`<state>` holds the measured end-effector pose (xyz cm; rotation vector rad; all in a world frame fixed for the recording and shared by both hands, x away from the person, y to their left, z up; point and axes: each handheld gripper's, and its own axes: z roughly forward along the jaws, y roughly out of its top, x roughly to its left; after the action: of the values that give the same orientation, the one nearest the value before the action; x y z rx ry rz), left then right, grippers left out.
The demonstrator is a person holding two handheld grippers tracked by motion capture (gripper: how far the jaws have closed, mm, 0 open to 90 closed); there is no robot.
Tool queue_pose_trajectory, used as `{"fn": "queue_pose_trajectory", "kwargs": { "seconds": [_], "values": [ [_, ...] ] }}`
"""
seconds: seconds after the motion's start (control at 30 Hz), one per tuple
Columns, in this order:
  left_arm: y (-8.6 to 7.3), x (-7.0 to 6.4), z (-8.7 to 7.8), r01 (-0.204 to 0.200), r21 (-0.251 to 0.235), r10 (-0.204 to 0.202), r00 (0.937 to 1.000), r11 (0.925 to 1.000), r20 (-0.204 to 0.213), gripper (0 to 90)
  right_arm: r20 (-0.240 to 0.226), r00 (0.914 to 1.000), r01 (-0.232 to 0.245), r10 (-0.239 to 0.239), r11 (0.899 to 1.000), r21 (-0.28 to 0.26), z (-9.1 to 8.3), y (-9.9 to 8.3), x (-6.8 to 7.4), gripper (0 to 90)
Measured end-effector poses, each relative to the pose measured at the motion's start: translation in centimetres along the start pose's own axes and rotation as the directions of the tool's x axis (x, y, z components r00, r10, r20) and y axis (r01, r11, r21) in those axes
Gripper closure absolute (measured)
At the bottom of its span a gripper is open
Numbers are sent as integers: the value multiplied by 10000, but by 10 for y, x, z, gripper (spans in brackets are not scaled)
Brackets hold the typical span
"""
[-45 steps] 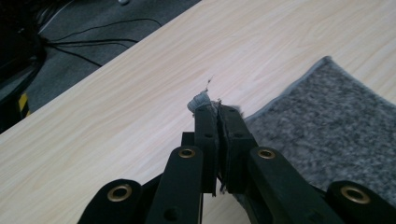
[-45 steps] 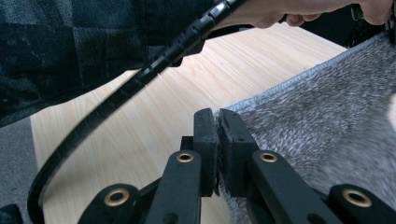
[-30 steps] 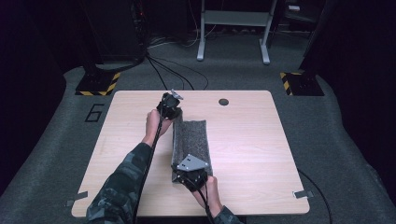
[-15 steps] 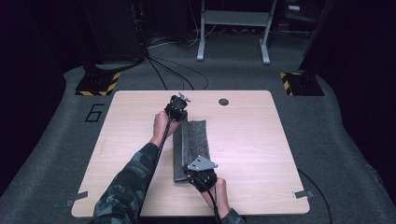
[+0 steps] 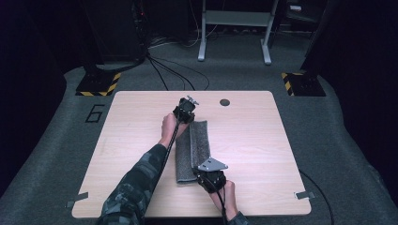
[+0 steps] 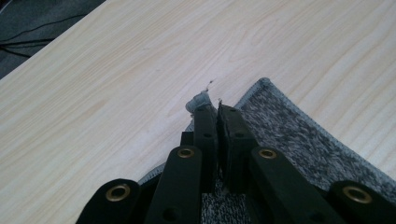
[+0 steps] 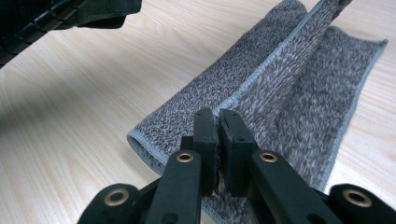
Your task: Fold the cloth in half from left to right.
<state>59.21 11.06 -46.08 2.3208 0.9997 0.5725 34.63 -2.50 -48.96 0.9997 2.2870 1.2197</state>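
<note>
A grey towel (image 5: pixel 196 143) lies lengthwise in the middle of the wooden table (image 5: pixel 263 140), folded along its length. At the towel's far end, my left gripper (image 5: pixel 187 119) is shut on a corner, which pokes out past the jaw tips in the left gripper view (image 6: pixel 217 109). The towel (image 6: pixel 289 135) spreads to the right of it there. My right gripper (image 5: pixel 202 169) is at the near end, shut on the towel's raised edge (image 7: pixel 218 114). From there the towel (image 7: pixel 289 93) runs away from it as a lifted fold.
A small dark round disc (image 5: pixel 225 102) sits near the table's far edge. Bare wood lies on both sides of the towel. Cables (image 5: pixel 173 75), a painted 6 (image 5: pixel 95 113) and a metal frame (image 5: pixel 234 33) are on the floor beyond the table.
Both grippers have moved to the right with the towel's edge held between them. The towel now lies narrower and a little farther right.
</note>
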Motion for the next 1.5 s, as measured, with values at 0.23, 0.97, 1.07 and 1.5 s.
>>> {"fn": "queue_pose_trajectory", "kwargs": {
  "seconds": [0.23, 0.97, 1.07, 1.5],
  "values": [
    [3, -8, 7, -97, 77, 96, 9998, 9999, 189, 860, 126, 9999, 63, -64, 10000, 52, -2, -5, 0, 859],
    [11, -24, 28, -223, 284, 213, 9992, 9993, 341, 855, 726, 9973, -161, 118, 9982, 582, -1, -22, -10, 857],
    [12, -25, 29, -212, 205, 204, 9990, 9996, 410, 855, 810, 9966, -201, 154, 9981, 581, -2, -23, -11, 856],
    [13, -19, 20, 675, -364, -636, 9931, 9971, 986, 277, 1275, 9917, -287, 164, 9950, 956, -9, -31, -17, 716]
  ]
}}
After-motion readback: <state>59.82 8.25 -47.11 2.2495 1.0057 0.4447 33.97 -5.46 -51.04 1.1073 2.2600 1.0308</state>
